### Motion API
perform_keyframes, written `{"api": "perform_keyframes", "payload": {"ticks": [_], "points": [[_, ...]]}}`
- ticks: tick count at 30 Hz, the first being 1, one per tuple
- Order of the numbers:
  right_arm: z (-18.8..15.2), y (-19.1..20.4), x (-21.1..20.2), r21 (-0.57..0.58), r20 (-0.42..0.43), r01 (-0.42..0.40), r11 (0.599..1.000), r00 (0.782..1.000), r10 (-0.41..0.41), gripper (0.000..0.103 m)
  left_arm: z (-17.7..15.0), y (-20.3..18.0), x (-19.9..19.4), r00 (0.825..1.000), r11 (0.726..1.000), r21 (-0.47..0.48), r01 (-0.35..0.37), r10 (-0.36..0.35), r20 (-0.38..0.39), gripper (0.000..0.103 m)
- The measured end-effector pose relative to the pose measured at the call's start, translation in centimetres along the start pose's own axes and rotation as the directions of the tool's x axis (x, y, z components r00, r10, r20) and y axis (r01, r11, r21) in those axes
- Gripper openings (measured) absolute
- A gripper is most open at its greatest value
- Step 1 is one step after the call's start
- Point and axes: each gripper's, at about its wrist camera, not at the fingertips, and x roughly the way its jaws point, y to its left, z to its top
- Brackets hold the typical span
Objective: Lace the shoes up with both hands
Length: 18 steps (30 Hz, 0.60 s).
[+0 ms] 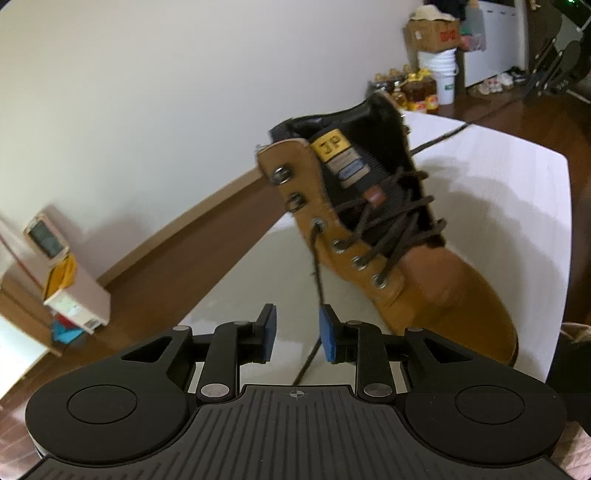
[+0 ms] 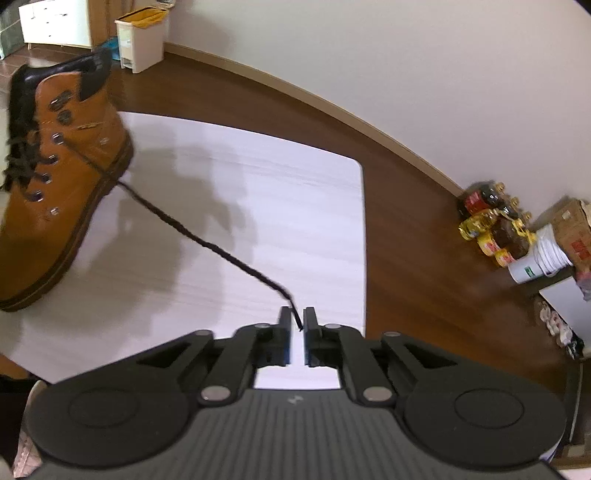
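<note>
L gripper (image 1: 297,334): jaws part open, gap clear; dark lace (image 1: 316,266) hangs from a mid eyelet of the tan boot (image 1: 424,280) just by the R-side pad (image 1: 327,338), contact unclear. R gripper (image 2: 295,325): jaws narrowly apart, other lace end (image 2: 207,242) between them (pads don't look pressed on it). Boot stands on white table (image 2: 295,192). Far off: lidless bin w/ yellow liner (image 2: 142,38), white buckets (image 1: 441,79), cardboard box (image 1: 432,33), contents unclear.

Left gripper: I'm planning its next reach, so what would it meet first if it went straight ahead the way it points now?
Probably the dark lace hanging from the boot's eyelet: it runs down just ahead of the left gripper, by the right-hand finger. Beyond that lies the white table. Depth is uncertain.
</note>
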Motion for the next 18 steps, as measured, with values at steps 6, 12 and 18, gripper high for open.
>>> {"api": "perform_keyframes", "payload": {"ticks": [6, 12, 18], "points": [[0.9, 3.1, -1.3, -0.066, 0.102, -0.099, 0.993, 0.989, 0.105, 0.026, 0.4, 1.1, 2.1, 0.997, 0.997, 0.061, 0.053, -0.056, 0.058, 0.028], [3.7, 7.9, -1.0, -0.256, 0.161, -0.25, 0.934, 0.941, 0.297, 0.033, 0.4, 0.9, 4.3, 0.992, 0.983, 0.16, 0.087, -0.1, 0.079, 0.027], [6.2, 11.1, 0.1, -0.382, 0.175, -0.289, 0.878, 0.91, 0.375, 0.033, 0.5, 1.4, 4.1, 0.988, 0.983, 0.134, 0.126, -0.136, 0.074, 0.003]]}}
